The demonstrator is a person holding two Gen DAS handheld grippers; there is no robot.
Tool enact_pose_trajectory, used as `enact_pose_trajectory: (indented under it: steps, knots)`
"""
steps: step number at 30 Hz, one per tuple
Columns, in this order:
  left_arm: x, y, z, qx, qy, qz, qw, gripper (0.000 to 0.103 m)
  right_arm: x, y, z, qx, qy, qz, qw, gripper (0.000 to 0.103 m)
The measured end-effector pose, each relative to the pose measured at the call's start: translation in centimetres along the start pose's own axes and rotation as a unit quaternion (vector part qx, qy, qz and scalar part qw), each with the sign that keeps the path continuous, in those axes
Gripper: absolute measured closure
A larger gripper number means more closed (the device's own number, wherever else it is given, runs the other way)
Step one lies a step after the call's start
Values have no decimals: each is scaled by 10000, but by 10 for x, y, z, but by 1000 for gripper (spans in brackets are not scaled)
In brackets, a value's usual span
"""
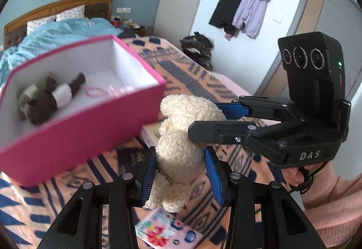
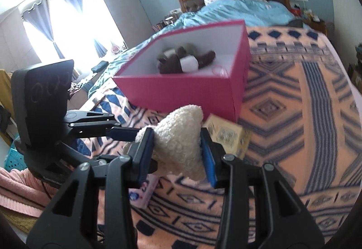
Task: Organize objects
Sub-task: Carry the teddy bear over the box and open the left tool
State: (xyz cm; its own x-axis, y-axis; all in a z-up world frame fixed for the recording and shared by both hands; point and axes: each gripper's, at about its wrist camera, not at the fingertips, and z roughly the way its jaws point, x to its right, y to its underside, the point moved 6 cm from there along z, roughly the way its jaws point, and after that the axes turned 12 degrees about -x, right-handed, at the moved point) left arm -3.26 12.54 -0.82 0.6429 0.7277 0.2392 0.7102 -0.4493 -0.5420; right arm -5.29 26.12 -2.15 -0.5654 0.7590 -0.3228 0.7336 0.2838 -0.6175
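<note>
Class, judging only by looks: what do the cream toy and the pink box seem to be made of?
Cream toy: plush fabric with a curly, woolly pile, matte; both pairs of jaws dent it.
Pink box: probably cardboard, smooth pink outside, plain white inside, with thin straight walls and crisp edges.

The box [image 1: 74, 136] and the toy [image 1: 48, 97] inside are blurred; the packet [image 1: 168, 229] is perhaps partly hidden.

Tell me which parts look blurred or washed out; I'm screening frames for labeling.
Left wrist view: pink box and brown plush motion-smeared, cream plush sharper. Right wrist view: window blown out, small carton blurred.
</note>
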Motion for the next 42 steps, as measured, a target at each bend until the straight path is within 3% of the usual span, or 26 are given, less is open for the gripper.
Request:
enact_pose_trajectory:
  steps: [11, 16, 23, 42]
  knots:
    - [-29, -60, -30, 426, -526, -14, 9977, 61, -10, -73, -10, 502, 101, -521, 9973, 60]
    - [-50, -87, -24, 465, -675, -119, 9966, 61, 2, -102, -7, 586, 75, -519, 9969, 60]
    - [-74, -104, 0, 269, -695, -331, 9967, 61, 23, -131, 15, 395, 304, -530, 9974, 60]
    - [-115, -123, 67, -442, -757, -834, 9927, 60, 57, -151, 69, -166, 722, -487, 9961, 60]
